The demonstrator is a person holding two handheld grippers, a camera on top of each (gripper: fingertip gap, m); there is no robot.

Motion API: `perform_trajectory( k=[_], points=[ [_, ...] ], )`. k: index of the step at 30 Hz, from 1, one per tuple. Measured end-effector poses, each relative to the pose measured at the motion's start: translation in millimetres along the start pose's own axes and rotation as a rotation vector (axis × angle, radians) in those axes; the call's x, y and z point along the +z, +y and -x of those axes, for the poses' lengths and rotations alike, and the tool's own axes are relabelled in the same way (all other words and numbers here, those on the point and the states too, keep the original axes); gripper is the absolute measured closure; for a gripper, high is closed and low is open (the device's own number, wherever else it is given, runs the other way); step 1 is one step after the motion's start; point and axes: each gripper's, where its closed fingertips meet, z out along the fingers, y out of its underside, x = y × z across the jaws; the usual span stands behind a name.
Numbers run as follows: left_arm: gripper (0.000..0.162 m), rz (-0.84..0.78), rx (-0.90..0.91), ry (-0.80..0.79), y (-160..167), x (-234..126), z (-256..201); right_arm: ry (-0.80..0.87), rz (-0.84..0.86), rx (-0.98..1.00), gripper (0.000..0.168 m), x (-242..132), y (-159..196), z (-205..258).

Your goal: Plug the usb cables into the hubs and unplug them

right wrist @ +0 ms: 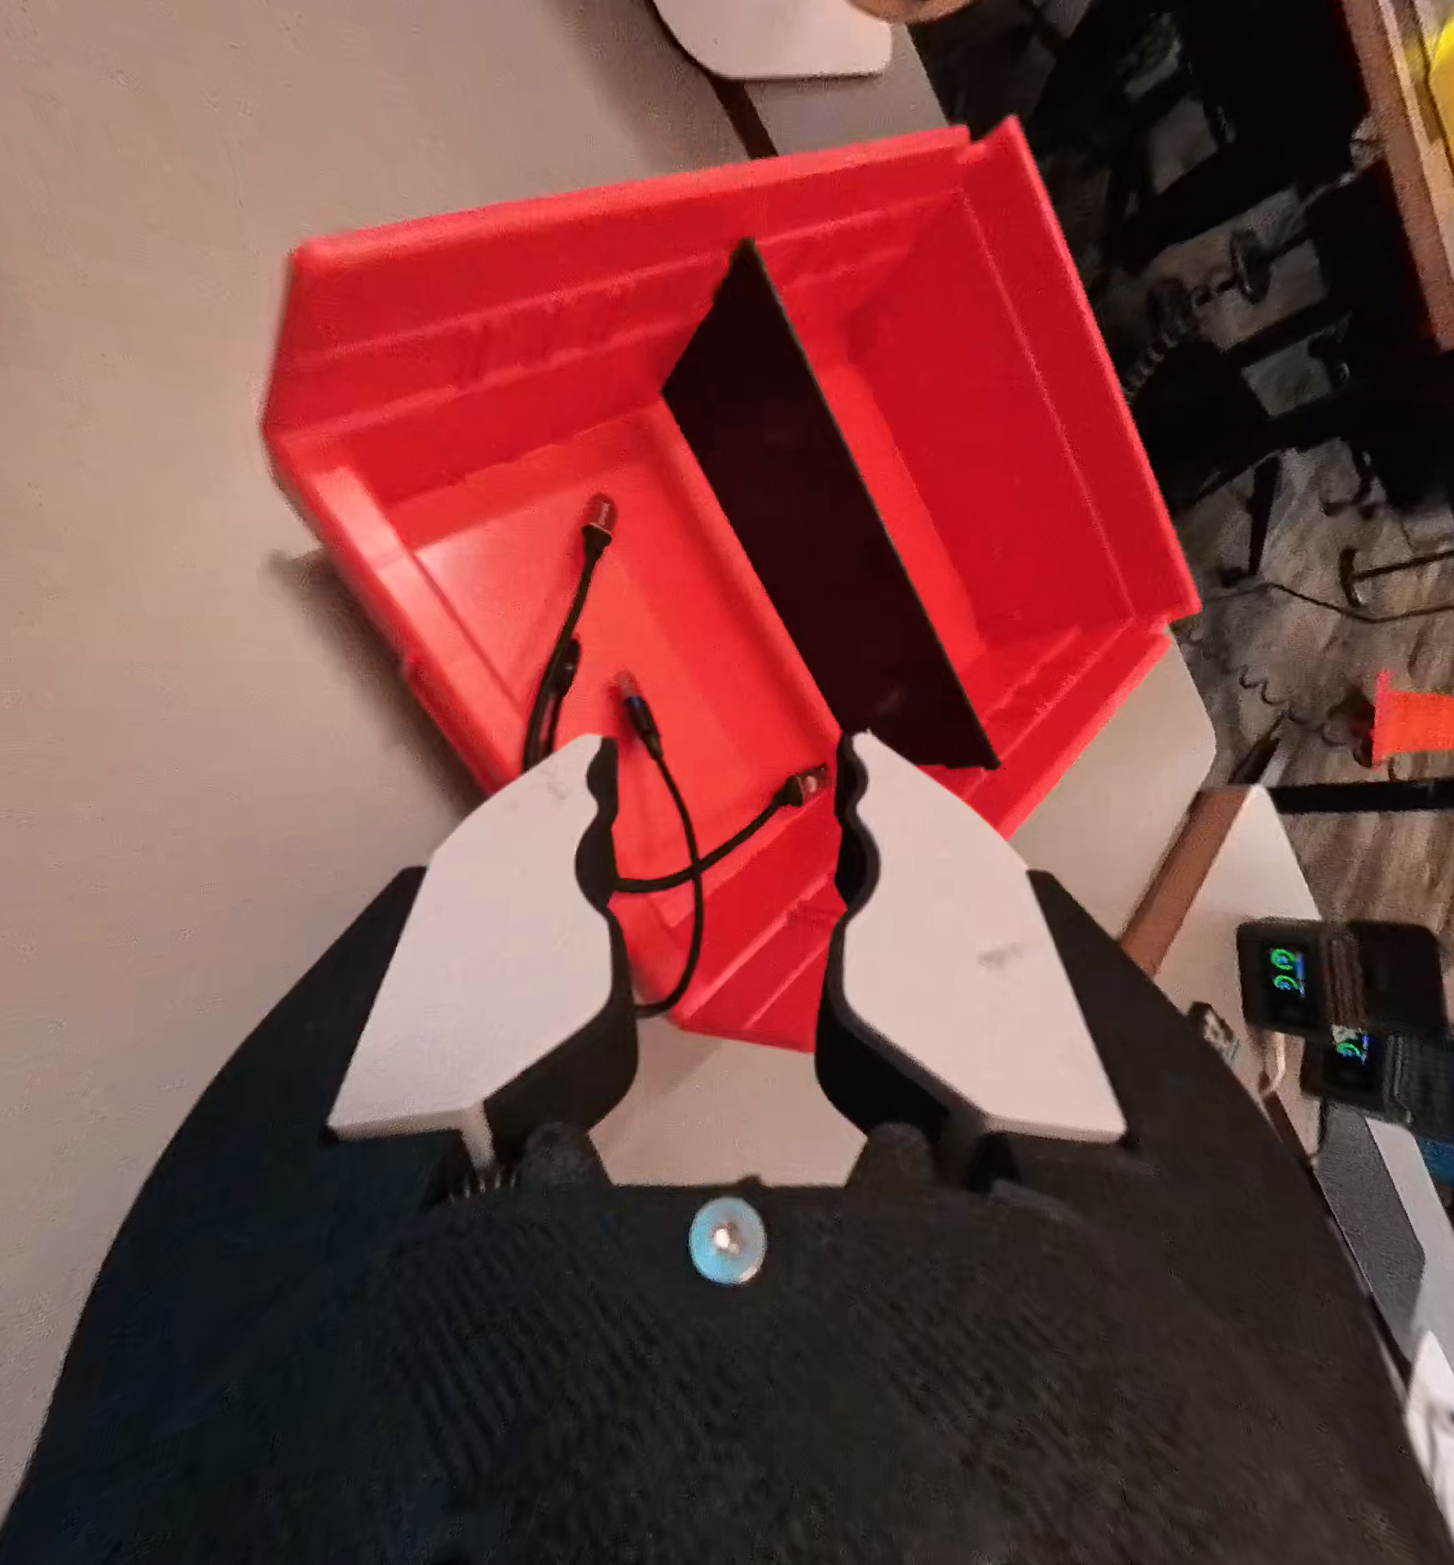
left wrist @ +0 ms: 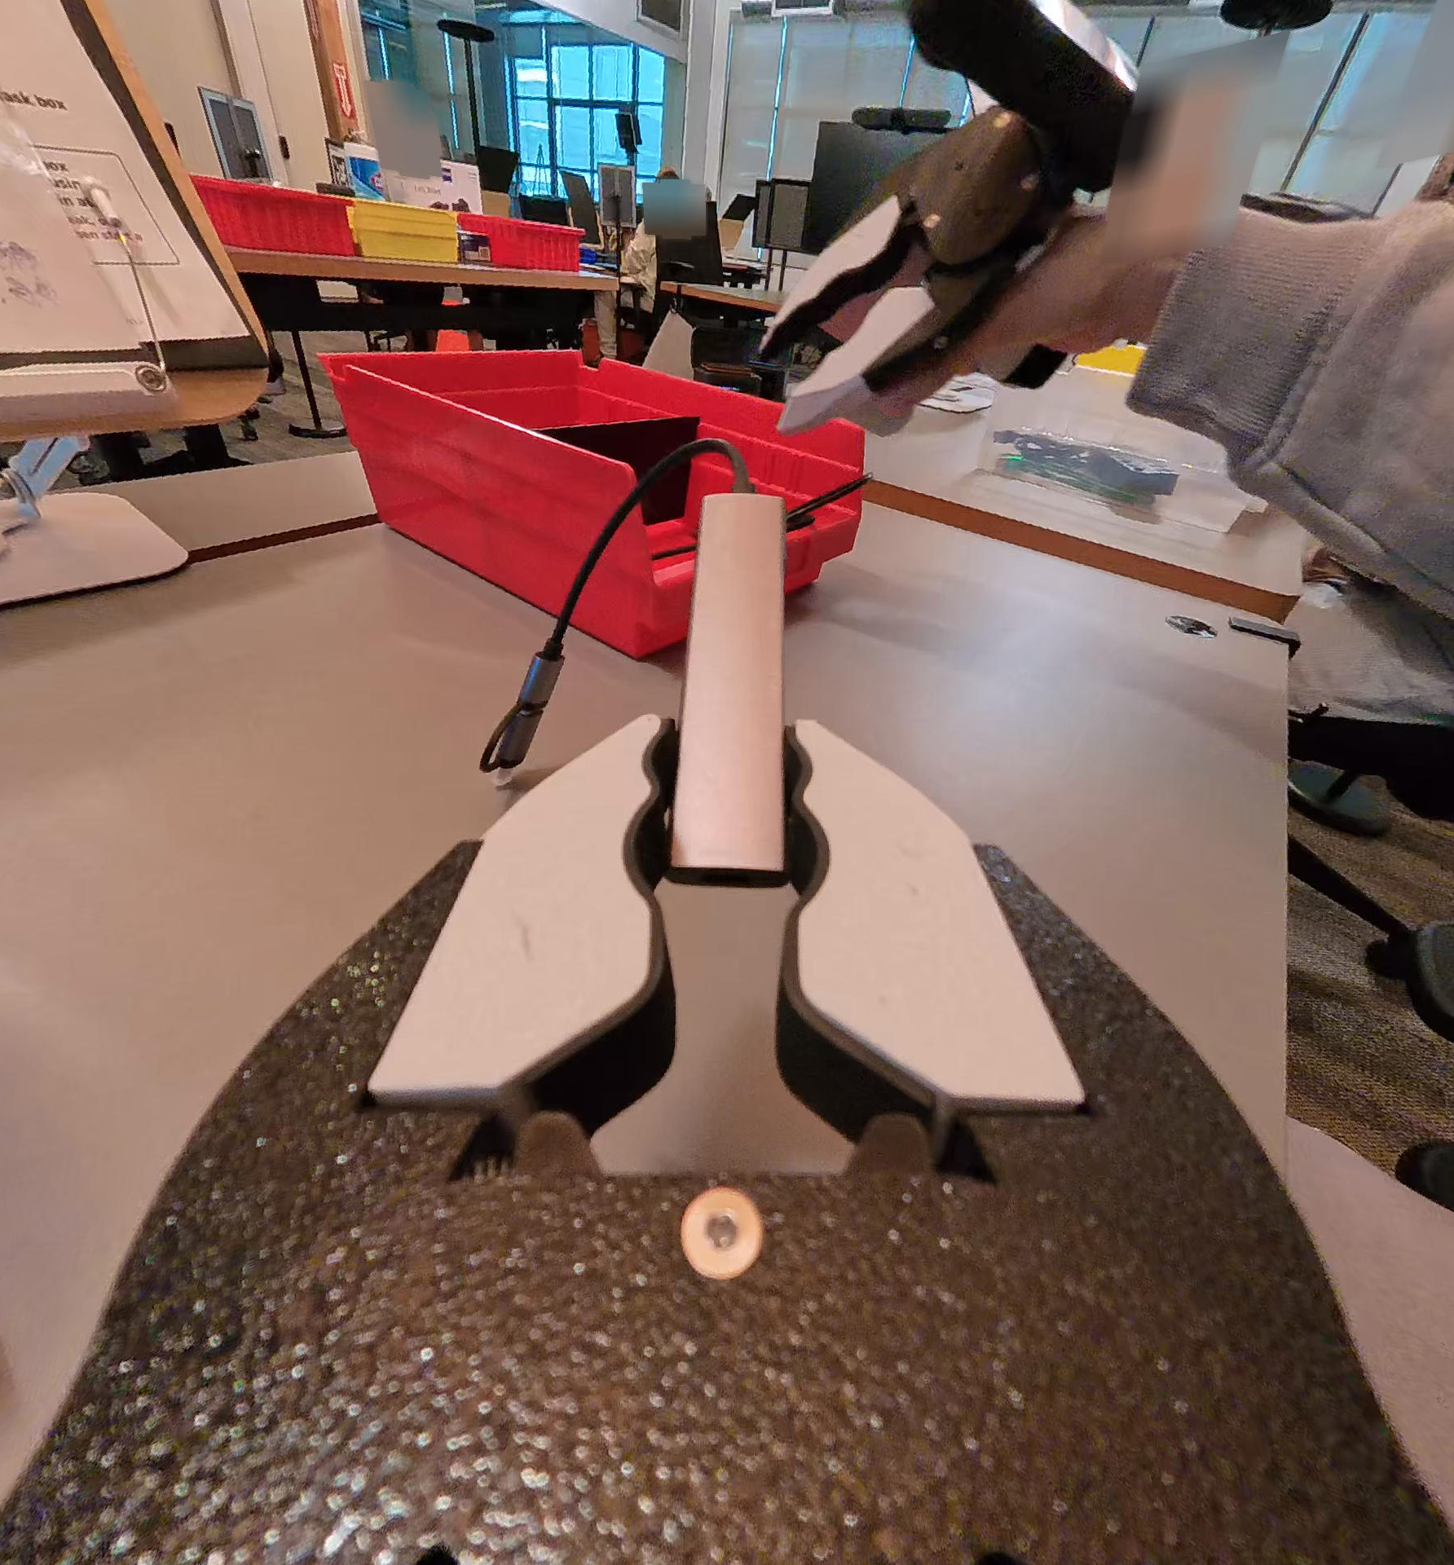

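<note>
My left gripper [left wrist: 728,737] is shut on a slim silver USB hub [left wrist: 736,669], held just above the grey table and pointing away. The hub's dark cable [left wrist: 613,542] loops down to a plug [left wrist: 529,703] near the table. My right gripper [right wrist: 728,754] is open and empty above the near compartment of the red bin [right wrist: 537,296]. In that compartment lie short black USB cables [right wrist: 681,855] with metal plugs [right wrist: 601,512]. In the left wrist view the right gripper [left wrist: 800,381] hovers over the red bin [left wrist: 486,474], held by a hand in a grey sleeve.
A black divider [right wrist: 825,542] splits the bin; the far compartment looks bare. A stand with a printed sheet [left wrist: 55,254] is at the left. Small devices with green displays [right wrist: 1316,982] sit on the neighbouring table at the right. Chairs stand beyond the table's right edge [left wrist: 1291,847]. Tip to tip, the grippers are about 30 cm apart.
</note>
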Motion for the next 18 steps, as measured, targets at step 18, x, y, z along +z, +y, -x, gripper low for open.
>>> perform_trajectory(
  k=[18],
  points=[
    [0.139, -0.026, 0.370, 0.393, 14, -9, -69, -0.689, -0.466, -0.300, 0.126, -104, -95, 242]
  ],
)
